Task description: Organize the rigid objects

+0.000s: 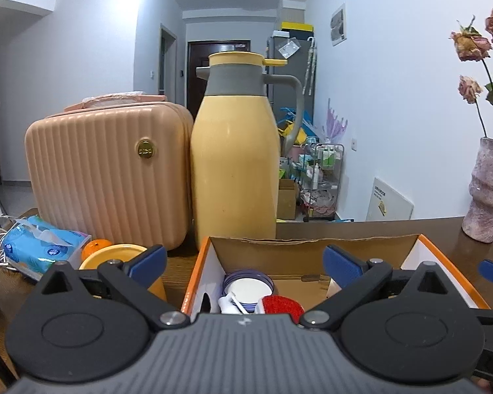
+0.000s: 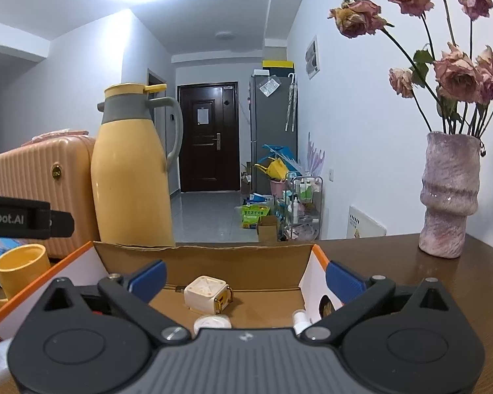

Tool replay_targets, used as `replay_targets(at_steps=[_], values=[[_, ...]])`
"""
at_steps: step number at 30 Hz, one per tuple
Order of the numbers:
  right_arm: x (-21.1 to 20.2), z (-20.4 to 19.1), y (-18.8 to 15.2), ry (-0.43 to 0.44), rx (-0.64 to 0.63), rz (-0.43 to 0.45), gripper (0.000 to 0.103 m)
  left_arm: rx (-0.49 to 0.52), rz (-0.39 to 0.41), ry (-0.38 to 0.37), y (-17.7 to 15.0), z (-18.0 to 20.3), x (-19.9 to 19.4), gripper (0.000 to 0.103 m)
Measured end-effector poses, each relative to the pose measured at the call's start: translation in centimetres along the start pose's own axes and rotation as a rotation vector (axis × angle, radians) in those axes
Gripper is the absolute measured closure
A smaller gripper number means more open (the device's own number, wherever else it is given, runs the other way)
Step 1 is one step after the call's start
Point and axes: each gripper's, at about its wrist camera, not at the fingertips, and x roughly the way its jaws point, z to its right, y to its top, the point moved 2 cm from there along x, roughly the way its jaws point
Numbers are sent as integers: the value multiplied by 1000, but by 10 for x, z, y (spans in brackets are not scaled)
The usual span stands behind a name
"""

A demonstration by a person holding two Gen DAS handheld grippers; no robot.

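An open cardboard box with orange trim (image 1: 312, 246) (image 2: 200, 256) stands on the dark wooden table. In it lie a white bowl in a purple dish (image 1: 248, 287), a red round lid (image 1: 282, 305), a cream cube-shaped object (image 2: 205, 294), a small white round thing (image 2: 212, 321) and a white bottle cap (image 2: 300, 318). My left gripper (image 1: 245, 261) is open and empty above the box's left side. My right gripper (image 2: 246, 277) is open and empty above the box's right side. A yellow mug (image 1: 121, 256) (image 2: 19, 266) stands left of the box.
A tall yellow thermos jug (image 1: 235, 164) (image 2: 131, 170) and a pink ribbed case (image 1: 110, 170) (image 2: 42, 184) stand behind the box. A blue tissue pack (image 1: 39, 246) and an orange (image 1: 95, 248) lie at the left. A pink vase with dried roses (image 2: 448, 193) (image 1: 488, 193) stands at the right.
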Motion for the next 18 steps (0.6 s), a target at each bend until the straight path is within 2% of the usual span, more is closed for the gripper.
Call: replay_targets(at_steps=[8,18], values=[[-16,3,3,-5,-3,19,0,-36,10,7,4,-8,-8,0],[-63,5,-6,10,-20,43,0,-32,61,-15,0,-14,-48,0]])
